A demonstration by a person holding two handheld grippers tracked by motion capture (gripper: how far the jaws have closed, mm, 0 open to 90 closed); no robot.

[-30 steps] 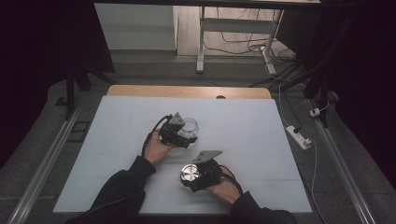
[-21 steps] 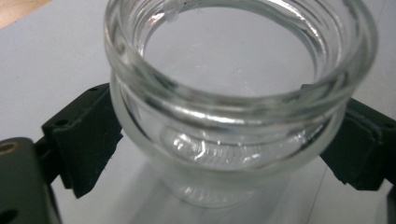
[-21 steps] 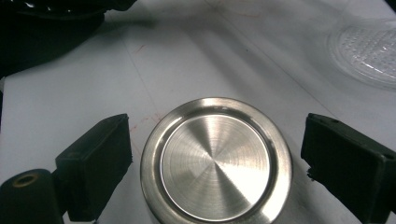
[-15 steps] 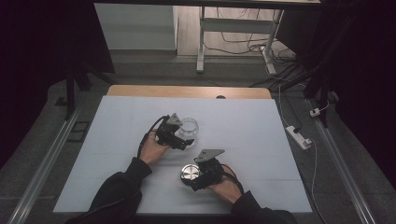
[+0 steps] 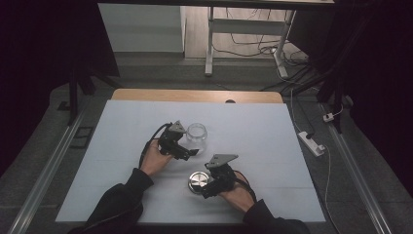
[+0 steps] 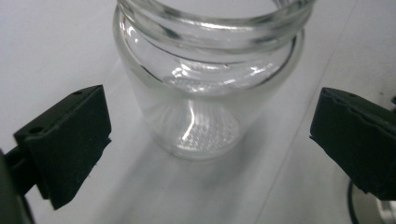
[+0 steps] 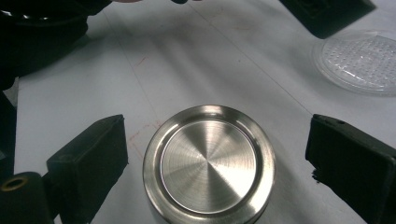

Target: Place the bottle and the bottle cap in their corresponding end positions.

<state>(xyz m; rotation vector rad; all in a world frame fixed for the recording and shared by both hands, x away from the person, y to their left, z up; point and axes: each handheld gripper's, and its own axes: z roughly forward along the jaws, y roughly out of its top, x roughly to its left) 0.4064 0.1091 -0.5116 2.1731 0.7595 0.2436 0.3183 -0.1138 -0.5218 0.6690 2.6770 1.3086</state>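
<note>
White tabletop [image 5: 272, 146], left hand-held gripper [image 6: 205, 140] just opened wide around upright glass jar [image 6: 205, 79], pads clear, right hand-held gripper [image 7: 215, 163] just widened, flanking steel lid [image 7: 208, 163] untouched.

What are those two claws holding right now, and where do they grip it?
Nothing. The left gripper stands open around the glass jar, the right gripper open around the metal lid; no pads touch.
</note>
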